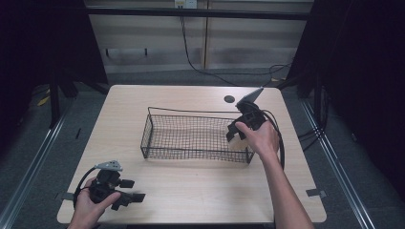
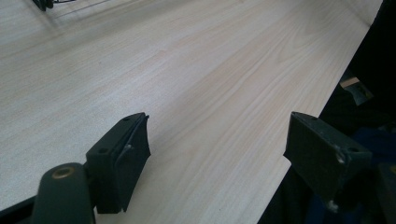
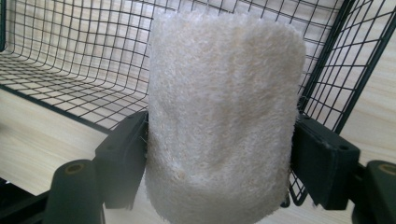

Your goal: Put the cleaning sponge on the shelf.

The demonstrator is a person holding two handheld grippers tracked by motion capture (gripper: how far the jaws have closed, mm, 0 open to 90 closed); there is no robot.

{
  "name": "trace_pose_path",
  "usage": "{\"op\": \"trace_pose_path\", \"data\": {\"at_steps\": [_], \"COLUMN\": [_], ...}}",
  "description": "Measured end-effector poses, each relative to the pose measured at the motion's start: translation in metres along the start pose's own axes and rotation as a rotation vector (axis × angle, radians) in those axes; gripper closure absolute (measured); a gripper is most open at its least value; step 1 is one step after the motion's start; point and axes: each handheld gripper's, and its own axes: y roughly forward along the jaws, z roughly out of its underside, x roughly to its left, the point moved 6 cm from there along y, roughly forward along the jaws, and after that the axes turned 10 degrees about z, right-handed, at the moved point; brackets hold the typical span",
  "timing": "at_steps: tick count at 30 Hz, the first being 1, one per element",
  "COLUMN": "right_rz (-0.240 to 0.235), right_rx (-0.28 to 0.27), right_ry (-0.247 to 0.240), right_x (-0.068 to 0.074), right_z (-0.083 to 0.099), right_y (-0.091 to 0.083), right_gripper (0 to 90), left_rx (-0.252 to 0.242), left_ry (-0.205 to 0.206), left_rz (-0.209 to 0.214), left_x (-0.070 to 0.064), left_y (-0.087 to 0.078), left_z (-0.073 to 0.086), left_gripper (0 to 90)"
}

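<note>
Cream, fuzzy roll [image 3: 223, 116] is standing upright, clamped between the right gripper [image 1: 237, 130] fingers, just above the wire basket [image 1: 191, 138]'s right end — the left gripper [image 1: 130, 190] is idling spread-fingered near the basket's front-left.

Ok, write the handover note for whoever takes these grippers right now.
Right gripper: shut on the cream fuzzy roll, held at the right end of the wire basket.
Left gripper: open, holding nothing, low over the table at its near left corner.
Done: roll picked up and brought to the basket.
Left: probably lower it in and release; whether it already rests on the mesh floor is unclear.
</note>
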Motion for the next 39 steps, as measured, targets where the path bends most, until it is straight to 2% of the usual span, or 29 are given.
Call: {"op": "trace_pose_path", "data": {"at_steps": [3, 10, 18, 21, 27, 31, 33, 39], "right_rz": [0.009, 0.066, 0.101, 0.119, 0.135, 0.123, 0.139, 0.143], "right_rx": [0.011, 0.016, 0.032, 0.055, 0.069, 0.075, 0.073, 0.077], "right_ry": [0.021, 0.016, 0.067, 0.053, 0.059, 0.076, 0.080, 0.079], "right_x": [-0.002, -0.004, -0.004, -0.004, -0.003, -0.003, -0.002, 0.000], "right_z": [-0.001, -0.001, 0.000, 0.001, 0.000, 0.000, 0.000, -0.001], "right_y": [0.007, 0.025, 0.038, 0.043, 0.047, 0.054, 0.055, 0.058], "right_gripper": [25.4, 25.3, 25.3, 25.3, 25.3, 25.3, 25.4, 25.3], "left_rx": [-0.001, 0.002, 0.004, -0.002, 0.004, 0.003, 0.003, 0.003], "left_ry": [-0.001, 0.000, -0.006, -0.007, -0.005, -0.006, -0.003, -0.005], "left_rz": [0.003, 0.003, -0.004, -0.004, 0.001, 0.003, 0.001, 0.002], "left_x": [-0.001, 0.000, 0.000, 0.001, 0.000, 0.000, 0.000, 0.000], "left_y": [0.000, -0.001, 0.000, 0.000, 0.001, 0.001, 0.001, 0.001], "left_z": [0.000, 0.000, 0.000, 0.000, 0.000, 0.001, 0.000, 0.001], "left_gripper": [21.5, 21.5, 21.7, 22.2, 22.2, 22.2, 22.2, 22.2]}}
